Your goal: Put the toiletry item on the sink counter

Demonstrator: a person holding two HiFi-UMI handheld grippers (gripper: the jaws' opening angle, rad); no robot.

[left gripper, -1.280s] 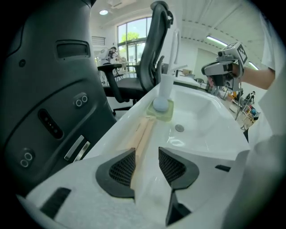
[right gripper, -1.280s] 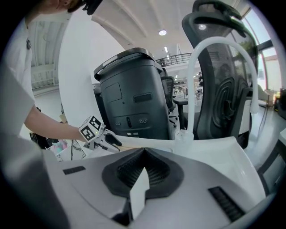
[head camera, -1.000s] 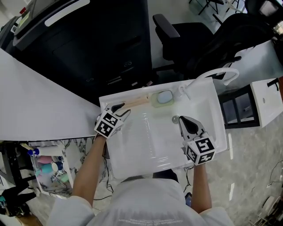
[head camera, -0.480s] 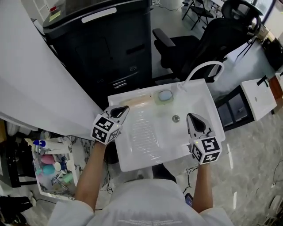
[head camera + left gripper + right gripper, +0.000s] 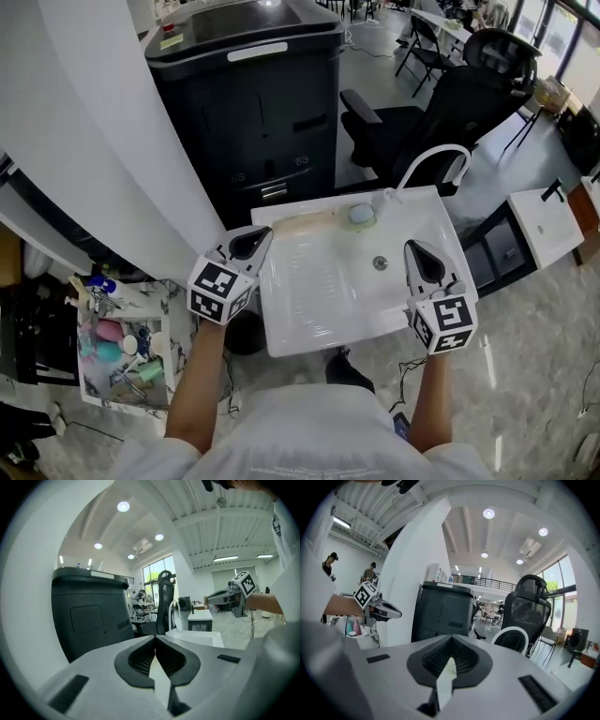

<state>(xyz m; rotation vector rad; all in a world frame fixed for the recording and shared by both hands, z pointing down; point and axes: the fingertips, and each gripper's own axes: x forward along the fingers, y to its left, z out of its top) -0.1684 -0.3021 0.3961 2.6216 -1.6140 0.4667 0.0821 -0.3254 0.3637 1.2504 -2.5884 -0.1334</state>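
Note:
A long-handled brush lies on the back rim of the white sink, with its pale green head by the faucet and its beige handle pointing left. My left gripper hovers at the sink's left rim, short of the handle, shut and empty. In its own view the left gripper shows jaws pressed together with nothing between them. My right gripper hovers over the sink's right rim. In its own view the right gripper is also shut and empty.
A black cabinet stands behind the sink and a black office chair to its right. A low cart with several bottles sits at the left. A small white table stands at the right. A white wall panel runs along the left.
The left gripper has drawn back from the brush handle to the sink's left rim. Both grippers have risen, and the view has pulled back to show more of the room.

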